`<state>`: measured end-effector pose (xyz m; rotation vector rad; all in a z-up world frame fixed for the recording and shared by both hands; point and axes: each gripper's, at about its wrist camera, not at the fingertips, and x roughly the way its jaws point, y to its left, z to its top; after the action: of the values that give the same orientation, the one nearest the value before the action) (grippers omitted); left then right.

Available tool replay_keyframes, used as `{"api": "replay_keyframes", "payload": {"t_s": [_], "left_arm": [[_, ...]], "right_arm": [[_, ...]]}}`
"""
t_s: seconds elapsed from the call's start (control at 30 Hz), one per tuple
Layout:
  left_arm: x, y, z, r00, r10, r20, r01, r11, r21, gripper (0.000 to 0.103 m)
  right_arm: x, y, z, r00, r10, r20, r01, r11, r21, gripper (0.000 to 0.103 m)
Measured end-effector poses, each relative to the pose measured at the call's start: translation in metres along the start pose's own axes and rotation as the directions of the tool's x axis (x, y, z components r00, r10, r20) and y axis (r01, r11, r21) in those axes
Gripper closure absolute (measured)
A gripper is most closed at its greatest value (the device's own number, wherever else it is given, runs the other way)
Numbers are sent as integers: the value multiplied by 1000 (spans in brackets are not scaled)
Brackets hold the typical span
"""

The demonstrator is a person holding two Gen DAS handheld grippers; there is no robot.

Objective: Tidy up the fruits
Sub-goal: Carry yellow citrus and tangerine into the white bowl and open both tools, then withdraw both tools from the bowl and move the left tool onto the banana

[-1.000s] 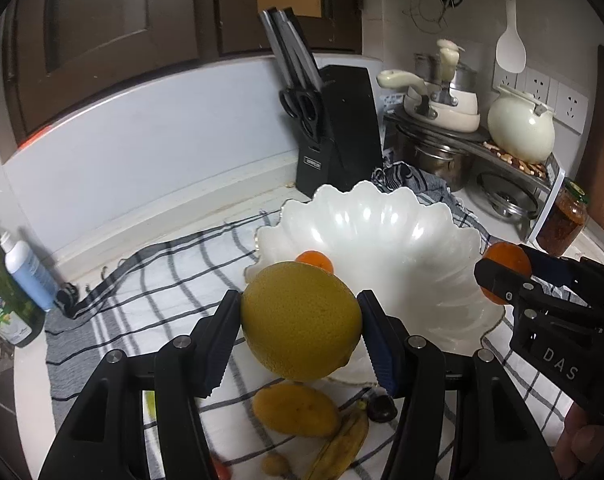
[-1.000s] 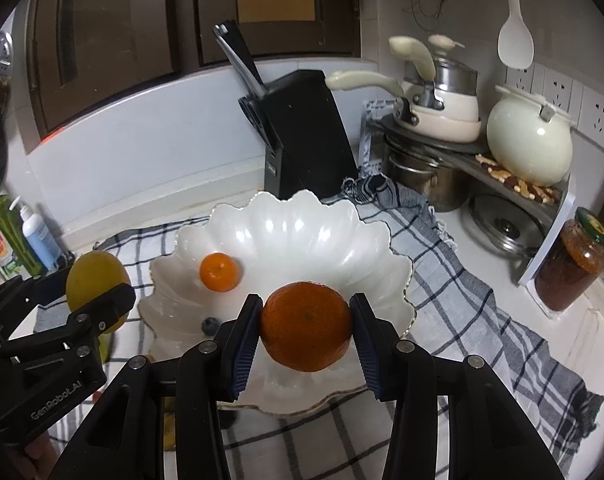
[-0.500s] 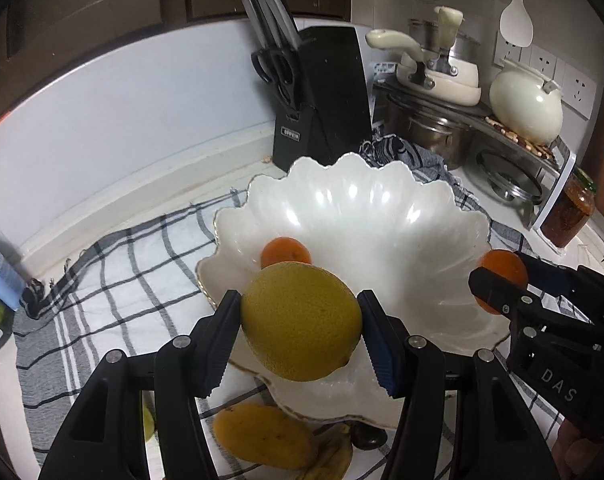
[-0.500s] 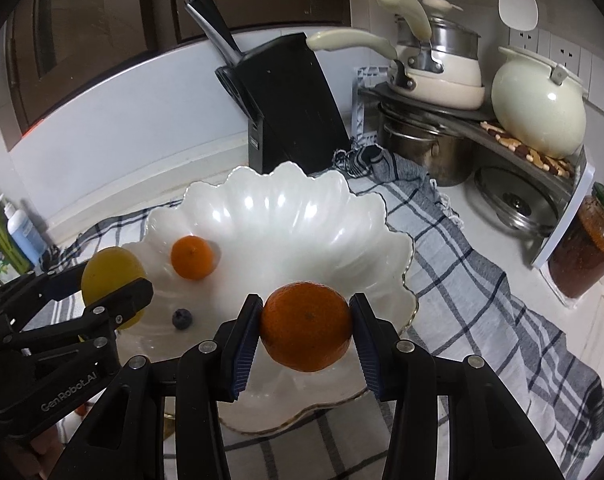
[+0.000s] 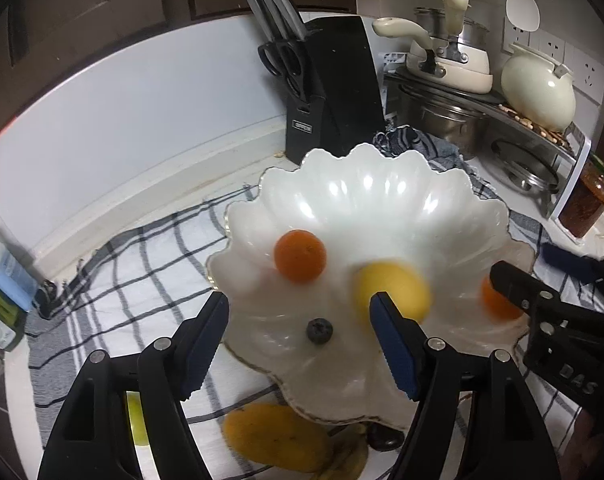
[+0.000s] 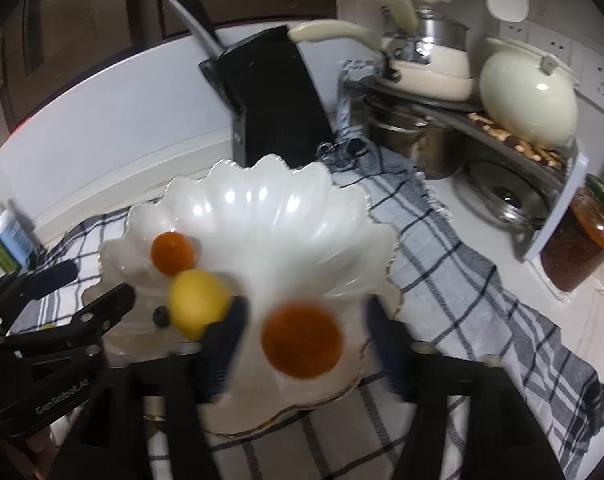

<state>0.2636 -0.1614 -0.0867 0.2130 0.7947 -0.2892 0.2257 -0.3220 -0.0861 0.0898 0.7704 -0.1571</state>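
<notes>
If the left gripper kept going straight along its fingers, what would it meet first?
Probably the small dark blueberry lying in the white scalloped bowl, centred between the open left gripper fingers; depth is unclear.

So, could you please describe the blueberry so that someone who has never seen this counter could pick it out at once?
Find the white scalloped bowl on the checked cloth in front of the black knife block. Inside it, near the front rim, below the small orange and left of the yellow lemon, lies the blueberry. It is the only dark, tiny fruit in the bowl.
</notes>
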Motion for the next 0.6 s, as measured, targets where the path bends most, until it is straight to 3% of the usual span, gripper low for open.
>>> {"api": "replay_keyframes", "payload": {"t_s": [0.03,0.07,0.3,0.6], "left_arm": [[-2,1,-1,1000,9,3,-9,1000,0,23],[-4,2,-1,1000,13,4,-13,1000,0,19],[-20,8,-3,999,40,20,-40,999,-11,10],[-56,26,-5,995,72,65,-71,997,-19,7]], "right_arm": [[-3,-1,0,1000,-19,16,19,1000,3,16],[-7,-1,1,999,-36,31,36,999,4,13],[-26,3,7,995,-70,68,71,997,-12,13],[-57,23,10,992,-50,116,53,998,-20,13]]}}
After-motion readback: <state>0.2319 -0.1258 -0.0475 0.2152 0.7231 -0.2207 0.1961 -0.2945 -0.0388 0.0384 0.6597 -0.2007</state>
